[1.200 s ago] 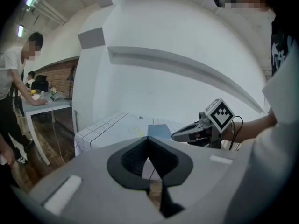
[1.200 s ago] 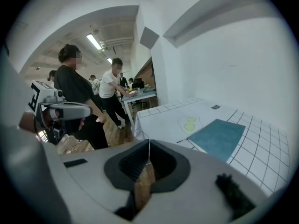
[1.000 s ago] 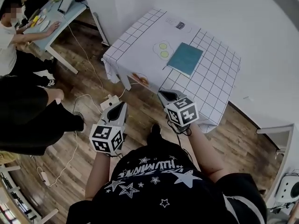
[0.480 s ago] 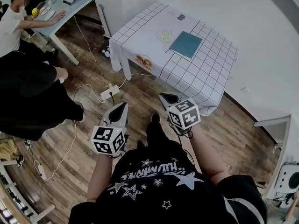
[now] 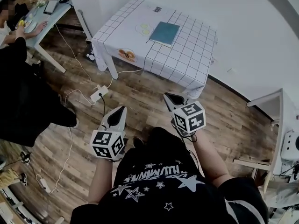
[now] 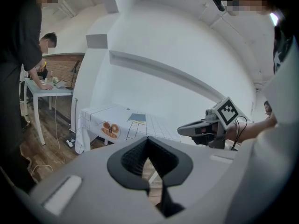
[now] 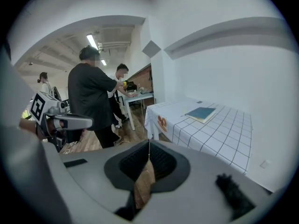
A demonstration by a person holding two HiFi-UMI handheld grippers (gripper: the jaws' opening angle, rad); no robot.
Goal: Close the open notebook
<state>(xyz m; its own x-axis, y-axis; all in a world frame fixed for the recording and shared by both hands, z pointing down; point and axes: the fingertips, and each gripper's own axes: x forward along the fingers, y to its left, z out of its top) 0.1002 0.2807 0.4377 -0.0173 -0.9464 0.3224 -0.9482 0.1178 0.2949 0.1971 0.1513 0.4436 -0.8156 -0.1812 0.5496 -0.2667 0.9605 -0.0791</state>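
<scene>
Over on the left, a bystander (image 5: 23,92) in black stands on the wooden floor (image 5: 140,92), and a white power strip (image 5: 99,94) lies near the table's leg. None of that concerns us.

Now the left gripper (image 5: 121,109). We see its jaws pressed together at the tip with nothing between them, and it hangs over the floor, well apart from the table.

Moving across, there's the notebook (image 5: 164,32), lying flat on the far part of the checked tabletop (image 5: 187,59). Its teal cover is up and no pages show in any view. We judge it shut already, so the closing step looks done.

On to the right gripper (image 5: 168,97): jaws together too, empty, with just floorboards beyond its tip. It is likewise well apart from the table's near edge.

So where are we in the task? By our reading, at the end of it, since the cover is down and neither gripper is anywhere near it. If anything is left, the next move calls for a walk up to the tabletop and a closer look at the cover's edge. From here the notebook is too small for us to tell whether the cover sits flush.
</scene>
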